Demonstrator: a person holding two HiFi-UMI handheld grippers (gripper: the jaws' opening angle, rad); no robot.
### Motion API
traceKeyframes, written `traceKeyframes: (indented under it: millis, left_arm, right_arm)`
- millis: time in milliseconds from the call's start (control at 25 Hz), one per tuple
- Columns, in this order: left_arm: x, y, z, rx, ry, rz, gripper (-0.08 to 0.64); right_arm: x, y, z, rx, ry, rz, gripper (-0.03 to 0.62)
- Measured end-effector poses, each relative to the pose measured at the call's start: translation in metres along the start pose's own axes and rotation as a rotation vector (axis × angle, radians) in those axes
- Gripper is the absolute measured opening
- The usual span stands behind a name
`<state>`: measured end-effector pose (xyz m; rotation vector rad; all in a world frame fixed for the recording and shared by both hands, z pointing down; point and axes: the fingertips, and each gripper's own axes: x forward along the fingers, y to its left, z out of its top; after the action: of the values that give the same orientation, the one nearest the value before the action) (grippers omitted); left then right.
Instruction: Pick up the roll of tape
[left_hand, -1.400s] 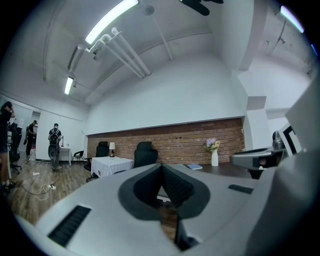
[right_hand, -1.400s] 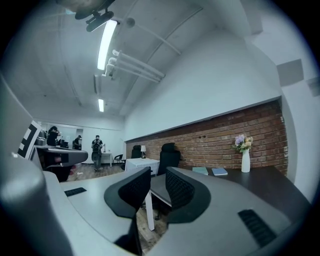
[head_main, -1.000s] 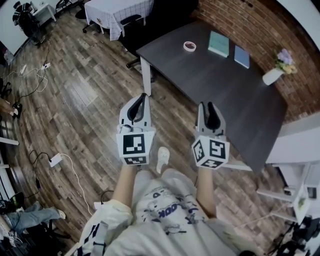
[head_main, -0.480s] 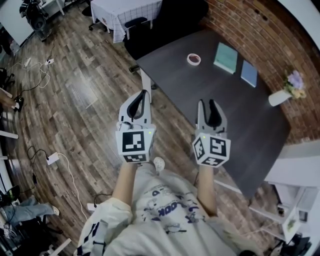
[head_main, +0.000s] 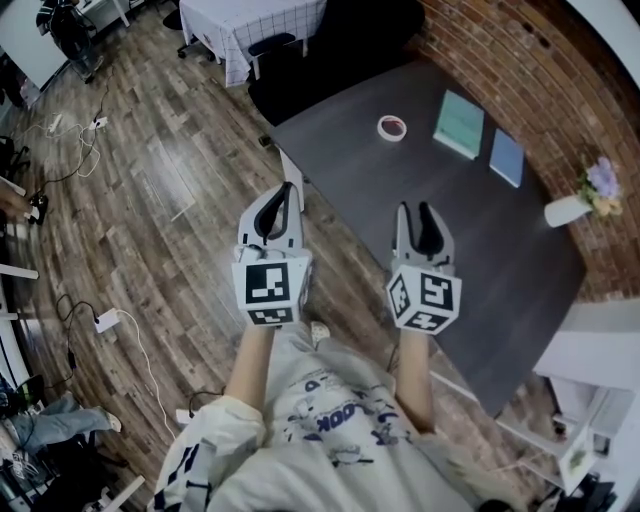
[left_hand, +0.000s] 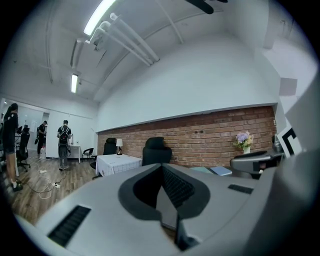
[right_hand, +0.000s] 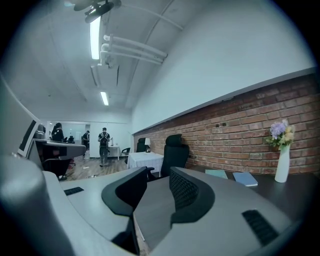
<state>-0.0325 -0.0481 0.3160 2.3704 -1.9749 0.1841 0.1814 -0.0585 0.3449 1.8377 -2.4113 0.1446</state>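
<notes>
The tape (head_main: 392, 127) lies flat on the dark table (head_main: 480, 230), hole up, near the far left corner. It sits just left of the green book (head_main: 460, 124). A blue book (head_main: 507, 157) is next along, and a white vase (head_main: 566, 210) with flowers stands far off to the right. Both grippers point out over the room, almost level, and the tape is well ahead of them. In the head view it is up and a bit to the left of the right gripper (head_main: 418, 210), and up and to the right of the left gripper (head_main: 286, 192). The right one is nearer, and it is over the table, while the left one hangs over the wood floor beside the table edge. So I think the right gripper is the one to reach forward, a little to the left, and then down. The tape is round, so it has no long side, and the jaws could come at its rim from any way. The right jaws have just been opening and are spread wide, with nothing between them. The left jaws are pressed together at the tips and hold nothing. The tape does not show in either gripper view, because the jaws block the table top. As for writing, the shirt (head_main: 330, 420) has big letters that look like "LOOK", but folds hide part of them. The cubes on the grippers have only black and white squares. I cannot read any words on the books or the tape.
</notes>
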Motion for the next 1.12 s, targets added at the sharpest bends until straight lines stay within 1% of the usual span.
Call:
traceKeyframes:
  millis: [200, 440, 840, 960, 1120]
  left_arm:
    - [0.05, 0.011, -0.005, -0.003, 0.008, -0.015, -0.003]
    - [0.116, 0.029, -0.001, 0.0, 0.009, -0.064, -0.003]
    - [0.245, 0.063, 0.005, -0.005, 0.047, -0.148, -0.003]
    - [0.277, 0.068, 0.005, -0.005, 0.058, -0.172, -0.003]
    - [0.31, 0.075, -0.003, -0.007, 0.087, -0.201, -0.003]
  right_arm:
    - [0.048, -0.008, -0.005, -0.004, 0.018, -0.008, 0.12]
    - [0.111, -0.011, -0.003, -0.015, 0.047, -0.031, 0.12]
    - [0.226, -0.032, 0.01, -0.017, 0.1, -0.12, 0.12]
    - [0.253, -0.039, 0.011, -0.022, 0.112, -0.136, 0.12]
    - [0.284, -0.047, 0.003, -0.019, 0.151, -0.158, 0.121]
